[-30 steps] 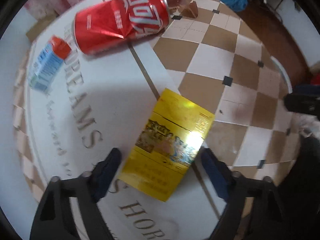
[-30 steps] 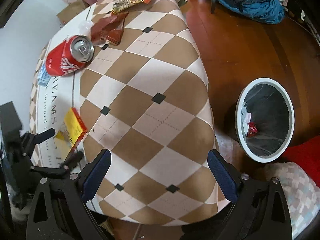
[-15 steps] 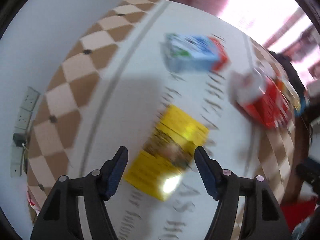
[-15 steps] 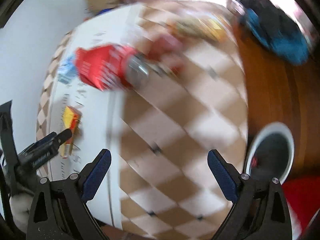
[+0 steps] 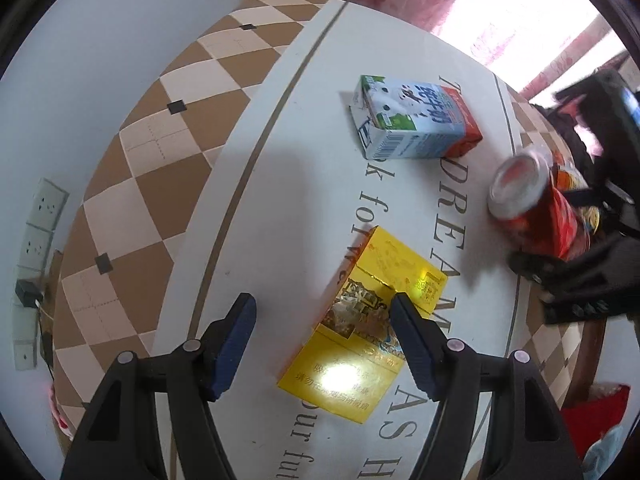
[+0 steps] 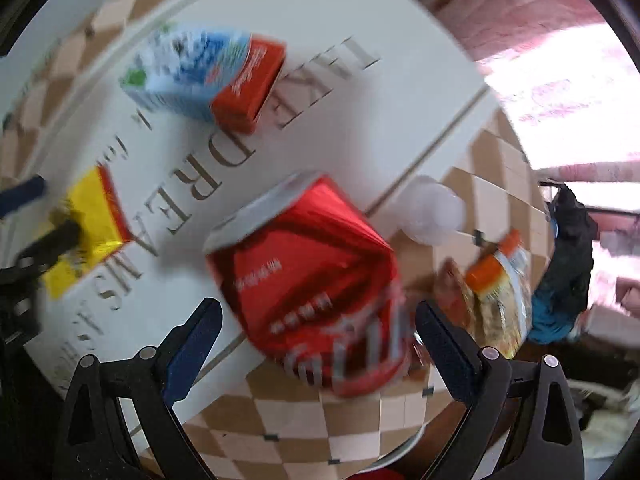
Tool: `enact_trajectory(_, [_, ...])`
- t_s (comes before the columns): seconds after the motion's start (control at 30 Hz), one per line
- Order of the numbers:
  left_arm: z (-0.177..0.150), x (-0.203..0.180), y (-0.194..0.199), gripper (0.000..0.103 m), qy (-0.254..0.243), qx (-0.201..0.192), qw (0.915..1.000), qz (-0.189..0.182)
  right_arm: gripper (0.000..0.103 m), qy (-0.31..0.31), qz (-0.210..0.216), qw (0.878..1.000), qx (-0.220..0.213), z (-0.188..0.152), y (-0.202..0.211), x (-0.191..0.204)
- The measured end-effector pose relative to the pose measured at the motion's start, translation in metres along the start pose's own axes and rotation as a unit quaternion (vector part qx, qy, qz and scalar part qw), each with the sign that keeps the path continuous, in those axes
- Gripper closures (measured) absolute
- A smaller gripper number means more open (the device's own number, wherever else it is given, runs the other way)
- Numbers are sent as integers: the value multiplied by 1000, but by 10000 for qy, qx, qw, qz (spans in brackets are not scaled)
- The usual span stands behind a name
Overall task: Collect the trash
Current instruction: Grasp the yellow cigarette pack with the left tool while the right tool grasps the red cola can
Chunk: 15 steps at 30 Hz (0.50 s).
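Right wrist: red can (image 6: 308, 280) lies between open right tongs (image 6: 316, 344).

Table (image 5: 280, 184) with tan-and-cream checked cloth, white lettered band. Lying on it: 1 yellow cigarette pack (image 5: 360, 328), 1 milk carton (image 5: 416, 120) on its side, 1 dented red can (image 6: 312, 280), snack wrappers (image 6: 496, 292).

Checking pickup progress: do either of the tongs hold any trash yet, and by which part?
Nothing is held. The left tongs stand open over the yellow box; the right tongs are open around the red can, not gripping.
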<state>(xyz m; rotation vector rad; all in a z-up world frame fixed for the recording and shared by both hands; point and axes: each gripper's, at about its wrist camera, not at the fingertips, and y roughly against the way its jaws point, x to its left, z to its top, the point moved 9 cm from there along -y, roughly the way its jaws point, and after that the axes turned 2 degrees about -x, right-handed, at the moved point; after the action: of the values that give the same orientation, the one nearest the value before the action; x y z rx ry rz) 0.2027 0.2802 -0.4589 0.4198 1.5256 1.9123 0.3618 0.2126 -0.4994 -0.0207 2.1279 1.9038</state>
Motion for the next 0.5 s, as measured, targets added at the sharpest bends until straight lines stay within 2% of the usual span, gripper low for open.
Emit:
enact_trajectory(0.13, [7,-13,-3,35,-214,91,9997,13,6,-72,-53,10000,41,9,-14,-5])
enact_trajectory(0.2, [4,-14,7,35,-363,74,9993,-21,30,-319,177,9993,-103,11,-12,-8])
enact_trajectory(0.23, [5,-17,10,35,-436,94,9989,-148,30,-531,379,9978,-127,9,-9,-11])
enact_trajectory(0.37, [2,-32,23,35,-959,192,9937,-549,30,-1022,712,9918,-276,-8,2,-18])
enact_trajectory(0.5, [-9,-50,11,35,-1452,558,9853,-708,31,-1889,1298,9724,-439,-52,8,-21])
